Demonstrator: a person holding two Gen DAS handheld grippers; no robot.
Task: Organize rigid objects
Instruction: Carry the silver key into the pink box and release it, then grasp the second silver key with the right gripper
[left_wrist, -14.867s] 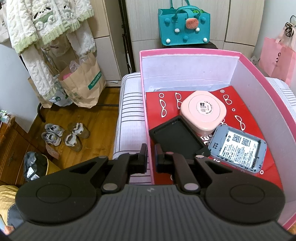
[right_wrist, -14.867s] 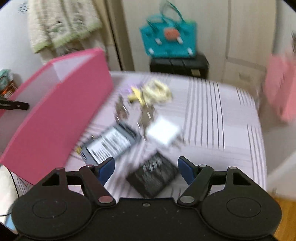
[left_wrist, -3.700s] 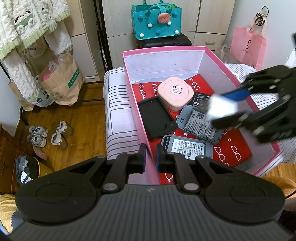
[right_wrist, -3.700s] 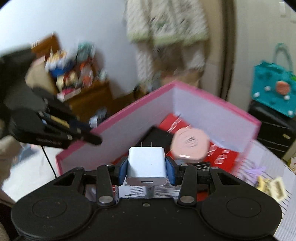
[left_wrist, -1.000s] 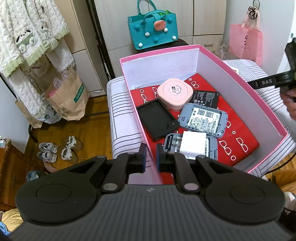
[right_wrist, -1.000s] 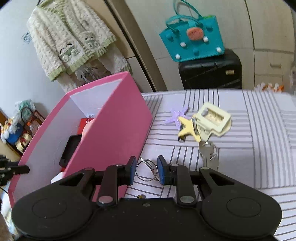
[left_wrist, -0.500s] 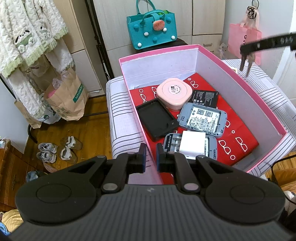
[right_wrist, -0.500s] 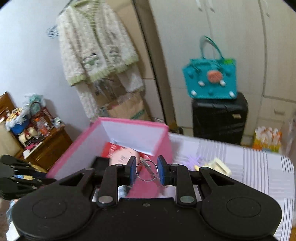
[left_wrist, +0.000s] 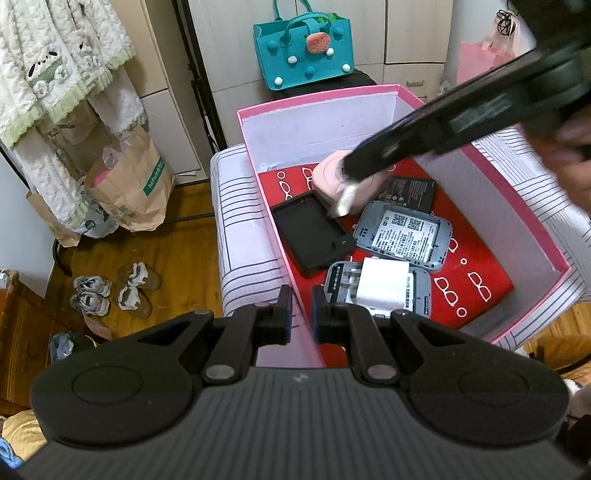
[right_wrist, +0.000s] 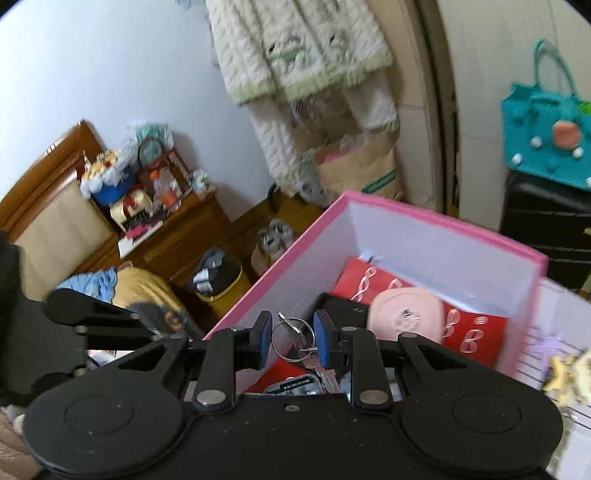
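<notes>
A pink box (left_wrist: 369, 92) with a red floor stands on a striped cover. My left gripper (left_wrist: 300, 314) is shut on its near wall. Inside lie a pink round case (left_wrist: 325, 177), a black tray (left_wrist: 310, 232), a black battery (left_wrist: 410, 188), two grey devices (left_wrist: 402, 236) and a white charger (left_wrist: 380, 291) on the nearer one. My right gripper (right_wrist: 291, 341) is shut on a metal key ring (right_wrist: 286, 332). In the left wrist view the right gripper (left_wrist: 347, 171) reaches in from the upper right, over the pink case, with the keys (left_wrist: 341, 203) dangling below its tip.
The striped cover (left_wrist: 243, 221) borders the box on the left and right. A teal bag (left_wrist: 303, 51) sits on a black case behind the box. A paper bag (left_wrist: 129, 184) and shoes (left_wrist: 110, 291) are on the wooden floor. A yellow star charm (right_wrist: 565, 369) lies on the cover.
My right gripper has lifted the key ring off the striped cover and swung it over the box, above the pink case. The left gripper has stayed on the box wall.
</notes>
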